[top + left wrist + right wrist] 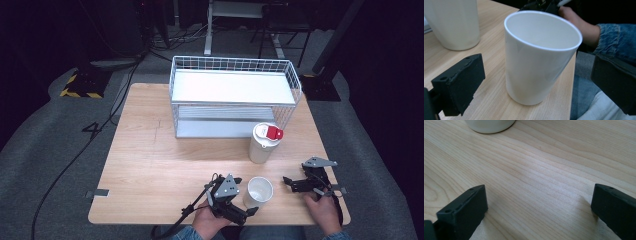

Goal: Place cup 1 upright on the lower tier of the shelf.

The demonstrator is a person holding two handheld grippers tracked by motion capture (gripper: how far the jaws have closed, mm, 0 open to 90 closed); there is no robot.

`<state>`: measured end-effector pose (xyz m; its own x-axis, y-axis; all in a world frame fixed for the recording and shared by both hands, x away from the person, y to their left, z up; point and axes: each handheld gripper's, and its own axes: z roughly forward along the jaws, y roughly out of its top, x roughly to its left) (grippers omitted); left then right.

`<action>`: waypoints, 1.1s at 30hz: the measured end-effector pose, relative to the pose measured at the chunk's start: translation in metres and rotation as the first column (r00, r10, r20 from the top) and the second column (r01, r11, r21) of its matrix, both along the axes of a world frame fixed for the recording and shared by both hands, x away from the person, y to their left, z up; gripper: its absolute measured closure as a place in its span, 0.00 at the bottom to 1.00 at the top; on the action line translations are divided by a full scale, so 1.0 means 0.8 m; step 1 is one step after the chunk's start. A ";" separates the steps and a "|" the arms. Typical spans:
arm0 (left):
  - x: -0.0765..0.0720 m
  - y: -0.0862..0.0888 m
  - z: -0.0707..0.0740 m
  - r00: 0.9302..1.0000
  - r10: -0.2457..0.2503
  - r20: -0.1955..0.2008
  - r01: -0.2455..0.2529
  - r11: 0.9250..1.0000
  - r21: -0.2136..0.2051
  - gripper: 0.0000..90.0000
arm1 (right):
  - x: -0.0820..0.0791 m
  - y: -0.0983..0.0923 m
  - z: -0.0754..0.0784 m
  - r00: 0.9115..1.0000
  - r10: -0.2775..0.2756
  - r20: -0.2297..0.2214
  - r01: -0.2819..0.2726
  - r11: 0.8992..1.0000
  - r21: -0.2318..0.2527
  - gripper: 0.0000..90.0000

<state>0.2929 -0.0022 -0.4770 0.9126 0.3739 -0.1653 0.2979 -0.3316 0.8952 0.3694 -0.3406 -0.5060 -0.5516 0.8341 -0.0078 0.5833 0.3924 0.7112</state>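
Currently the white cup [260, 191] stands upright near the table's [150, 165] front edge, between the jaws of the left gripper [235, 202], which are spread wide with clear gaps on both sides of the cup, no contact. Right gripper [295, 184] sits low over bare wood to the cup's right, jaws also wide, nothing between them. Lidded white container with red cap [265, 142] stands behind the cup, in front of the wire rack [235, 95].
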 end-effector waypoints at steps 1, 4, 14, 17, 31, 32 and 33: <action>0.002 -0.003 -0.005 1.000 0.001 -0.010 -0.001 1.000 0.005 0.00 | 0.000 0.000 0.000 1.000 0.000 0.000 0.000 1.000 0.000 0.01; 0.004 -0.006 -0.009 1.000 0.004 -0.016 -0.004 1.000 0.003 0.00 | 0.000 0.000 0.000 1.000 0.000 0.000 0.000 1.000 0.000 0.01; 0.005 -0.024 -0.017 1.000 0.021 -0.002 -0.021 1.000 0.013 0.03 | 0.000 0.000 0.000 1.000 0.000 0.000 0.000 1.000 0.000 0.01; 0.007 -0.029 -0.019 1.000 0.019 -0.011 -0.019 0.999 0.028 0.05 | 0.000 0.000 0.000 1.000 -0.003 0.001 0.003 1.000 -0.002 0.01; 0.014 -0.049 -0.026 0.999 0.030 -0.024 -0.026 0.988 0.151 0.15 | 0.000 -0.001 0.000 1.000 -0.013 0.001 0.013 1.000 -0.001 0.01; 0.014 -0.050 -0.026 0.999 0.029 -0.023 -0.025 0.986 0.163 0.15 | 0.000 -0.001 0.000 1.000 -0.013 0.001 0.013 1.000 -0.002 0.01; 0.014 -0.050 -0.026 0.999 0.029 -0.023 -0.025 0.986 0.163 0.16 | 0.000 -0.001 0.000 1.000 -0.013 0.001 0.013 1.000 -0.002 0.01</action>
